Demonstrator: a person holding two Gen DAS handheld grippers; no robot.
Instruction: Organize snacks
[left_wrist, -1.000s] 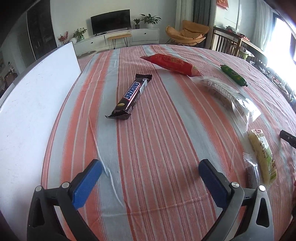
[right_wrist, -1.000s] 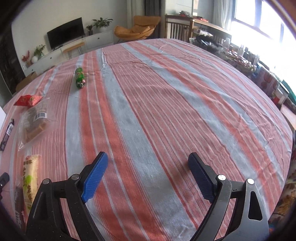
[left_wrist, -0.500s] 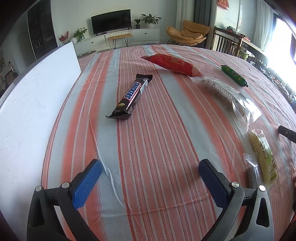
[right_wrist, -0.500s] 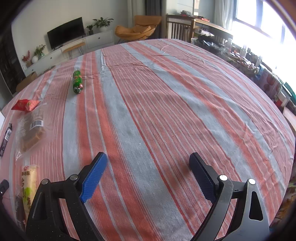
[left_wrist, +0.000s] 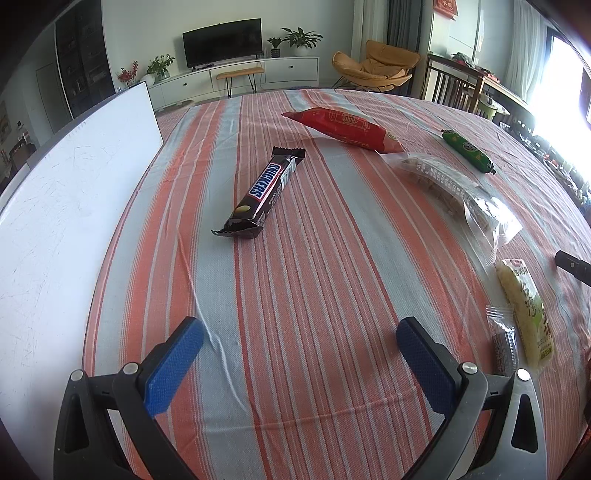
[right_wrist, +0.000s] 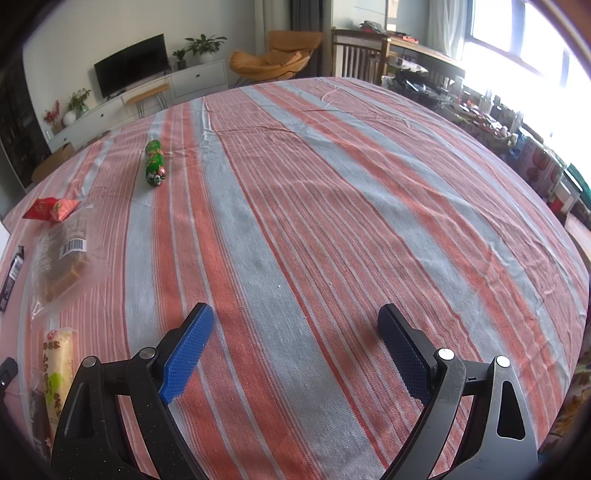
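Observation:
Snacks lie spread on a striped tablecloth. In the left wrist view a Snickers bar (left_wrist: 265, 192) lies ahead, a red packet (left_wrist: 347, 129) behind it, a clear bag of biscuits (left_wrist: 458, 192), a green sausage (left_wrist: 468, 150), a pale yellow packet (left_wrist: 524, 310) and a small dark packet (left_wrist: 504, 343) to the right. My left gripper (left_wrist: 299, 350) is open and empty above the cloth. My right gripper (right_wrist: 293, 347) is open and empty; the green sausage (right_wrist: 154, 164), clear bag (right_wrist: 61, 258), red packet (right_wrist: 50, 208) and yellow packet (right_wrist: 55, 365) lie to its left.
A white board (left_wrist: 62, 206) lies along the table's left side. The tip of the other gripper (left_wrist: 572, 262) shows at the right edge. Chairs, a TV unit and cluttered shelves (right_wrist: 480, 110) stand beyond the table.
The right wrist view has shifted slightly, so the snacks sit a little further right and lower in it. The left gripper has hardly moved. Both stay open.

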